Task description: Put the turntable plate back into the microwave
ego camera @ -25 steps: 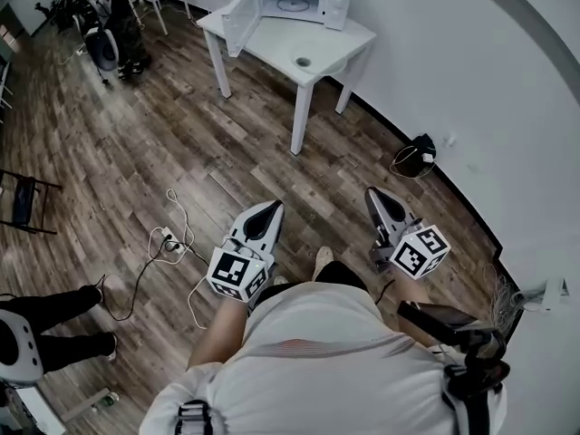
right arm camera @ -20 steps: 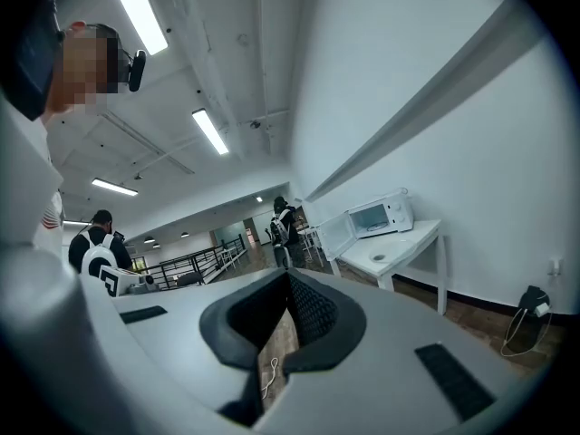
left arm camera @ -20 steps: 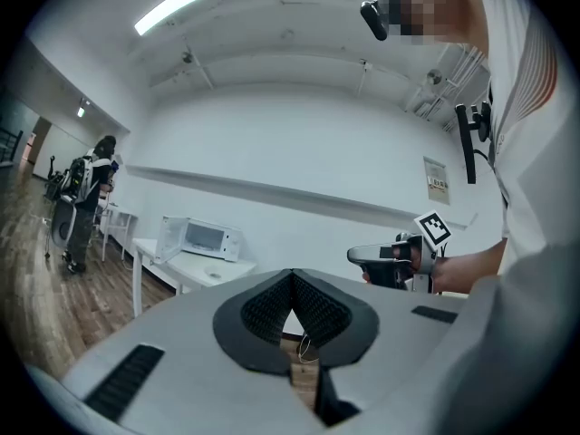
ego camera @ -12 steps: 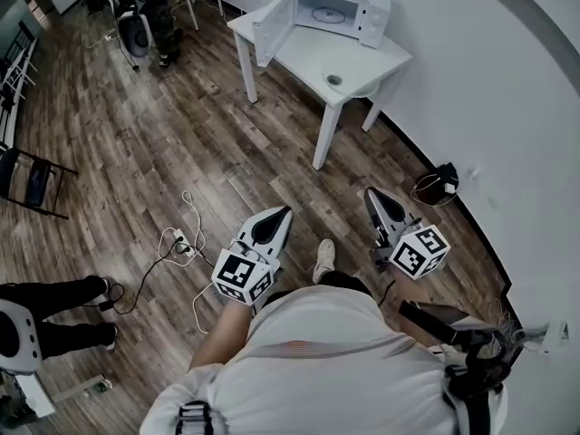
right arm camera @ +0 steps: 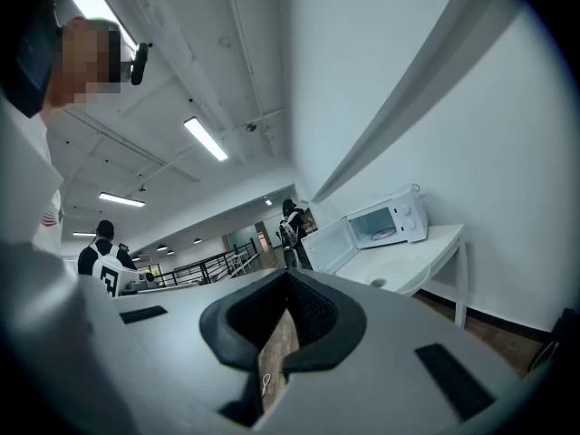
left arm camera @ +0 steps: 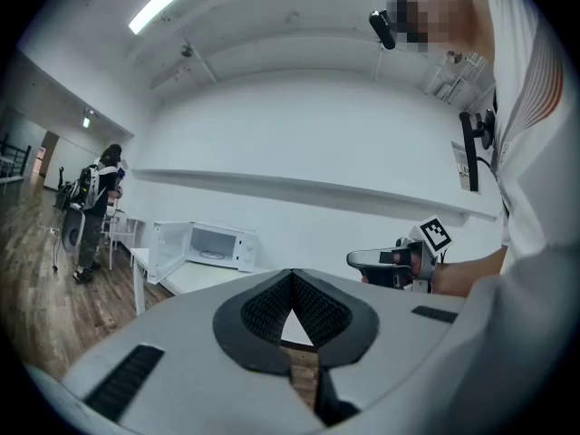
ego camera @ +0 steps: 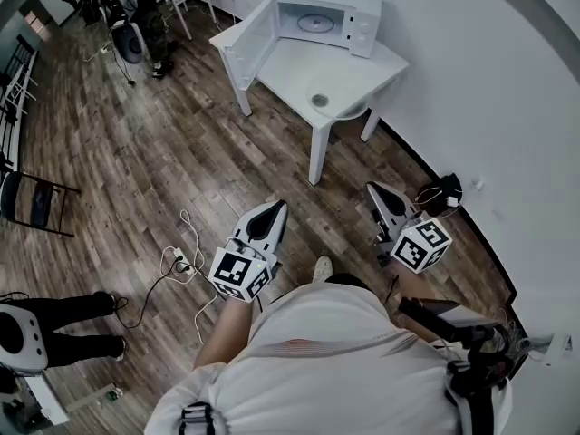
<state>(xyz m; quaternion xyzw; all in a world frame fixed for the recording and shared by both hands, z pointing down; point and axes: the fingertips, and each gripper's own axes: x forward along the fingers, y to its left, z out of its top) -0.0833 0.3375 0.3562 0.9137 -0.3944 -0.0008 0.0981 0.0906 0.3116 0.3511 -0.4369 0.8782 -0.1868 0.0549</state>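
Clear glass, the turntable plate (ego camera: 333,98) lies flat on the white table (ego camera: 283,69), just in front of the microwave (ego camera: 361,16), whose door (ego camera: 246,43) stands wide open. You are well apart from it on the wooden floor (ego camera: 136,152). Your left gripper (ego camera: 275,208) and right gripper (ego camera: 374,191) point toward the table, jaws closed together, holding nothing.

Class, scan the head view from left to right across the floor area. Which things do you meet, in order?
black chair → power strip with its white cable → left gripper → right gripper → black object by the wall
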